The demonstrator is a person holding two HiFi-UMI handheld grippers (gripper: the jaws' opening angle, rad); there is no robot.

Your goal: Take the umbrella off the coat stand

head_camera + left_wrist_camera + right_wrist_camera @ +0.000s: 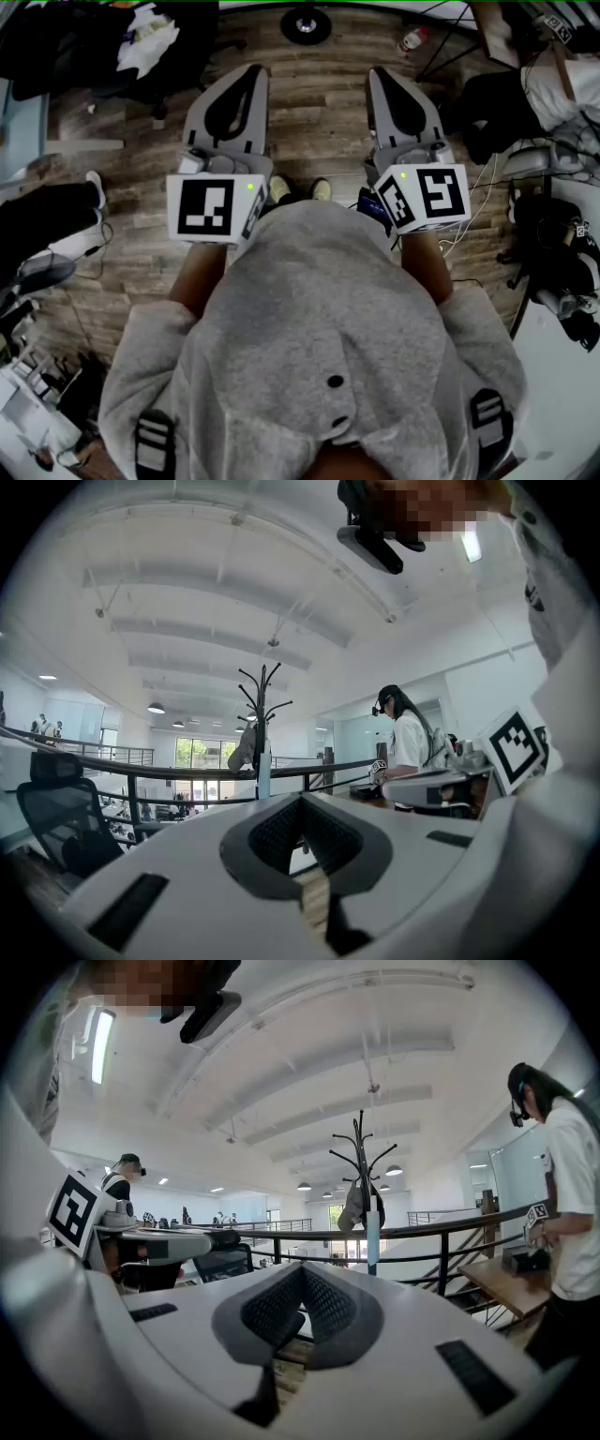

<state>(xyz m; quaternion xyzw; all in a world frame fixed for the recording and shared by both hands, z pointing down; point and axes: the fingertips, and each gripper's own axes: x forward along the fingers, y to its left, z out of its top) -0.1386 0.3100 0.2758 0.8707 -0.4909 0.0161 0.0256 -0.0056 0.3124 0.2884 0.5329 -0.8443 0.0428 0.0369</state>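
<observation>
A black coat stand (262,697) rises ahead by a railing, some way off. A grey garment (245,749) hangs on it, and a slim light-blue umbrella (264,778) hangs upright along its pole. In the right gripper view the same coat stand (363,1162) carries the umbrella (372,1234). My left gripper (301,799) and right gripper (302,1267) both point level toward it, far short of it. In the head view the left gripper (255,71) and right gripper (379,73) are side by side over the wood floor, jaws shut and holding nothing.
A black railing (178,772) runs across behind the stand. An office chair (56,808) is at the left. A person with a headset (405,742) stands by a desk (506,1283) on the right. A round black base (305,23) and a bottle (412,39) are on the floor ahead.
</observation>
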